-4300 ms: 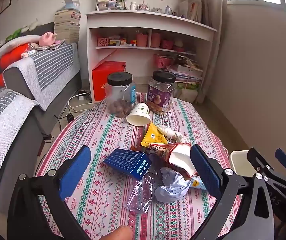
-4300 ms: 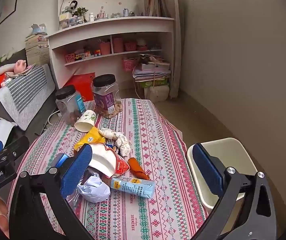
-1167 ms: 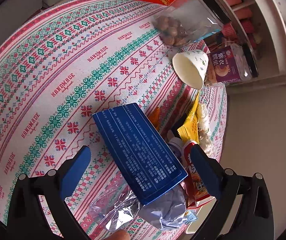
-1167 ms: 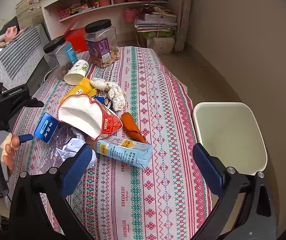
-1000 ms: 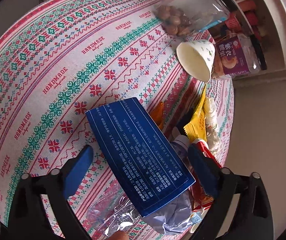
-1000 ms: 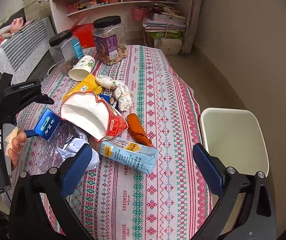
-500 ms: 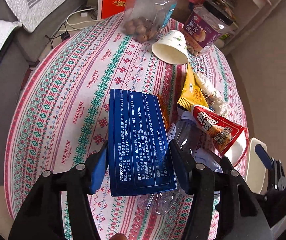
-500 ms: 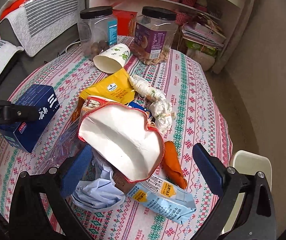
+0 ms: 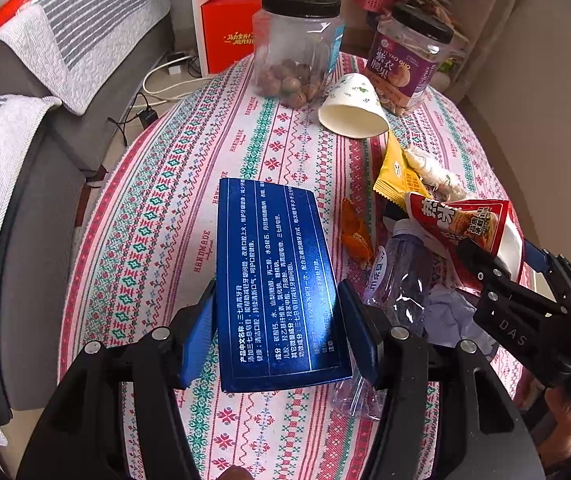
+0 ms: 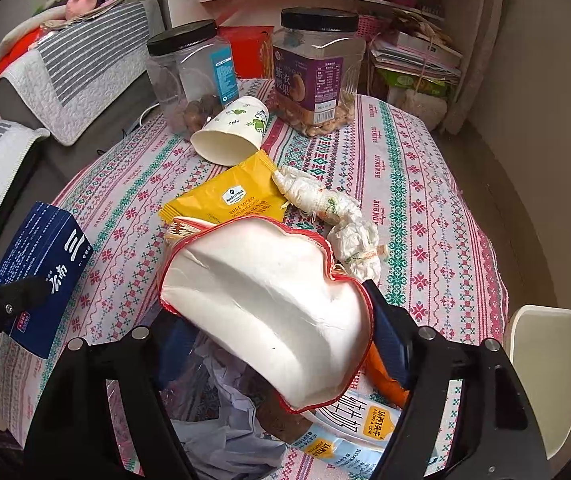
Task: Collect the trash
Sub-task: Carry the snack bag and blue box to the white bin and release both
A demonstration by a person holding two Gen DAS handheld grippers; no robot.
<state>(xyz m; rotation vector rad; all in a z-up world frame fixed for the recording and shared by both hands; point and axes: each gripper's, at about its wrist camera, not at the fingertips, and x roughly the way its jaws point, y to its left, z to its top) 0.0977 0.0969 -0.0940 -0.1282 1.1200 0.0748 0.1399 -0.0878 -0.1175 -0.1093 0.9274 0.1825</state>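
My left gripper is shut on a dark blue carton, its blue pads pressed to the two long sides, holding it above the patterned tablecloth. The right wrist view shows that carton at the far left. My right gripper is low over the trash pile. Its jaws are closing, and between them is a red snack bag with a white inside. Both pads touch the bag's sides, and the left pad is partly hidden under it. The left wrist view shows the bag between those black fingers.
A paper cup, yellow wrapper, crumpled napkin, orange wrapper, milk carton and crushed bottle lie around. Two jars stand behind. A white bin sits right of the table, a sofa left.
My left gripper closed on the blue carton, rolled and raised it off the cloth. My right gripper moved in low over the snack bag and its jaws narrowed around it.
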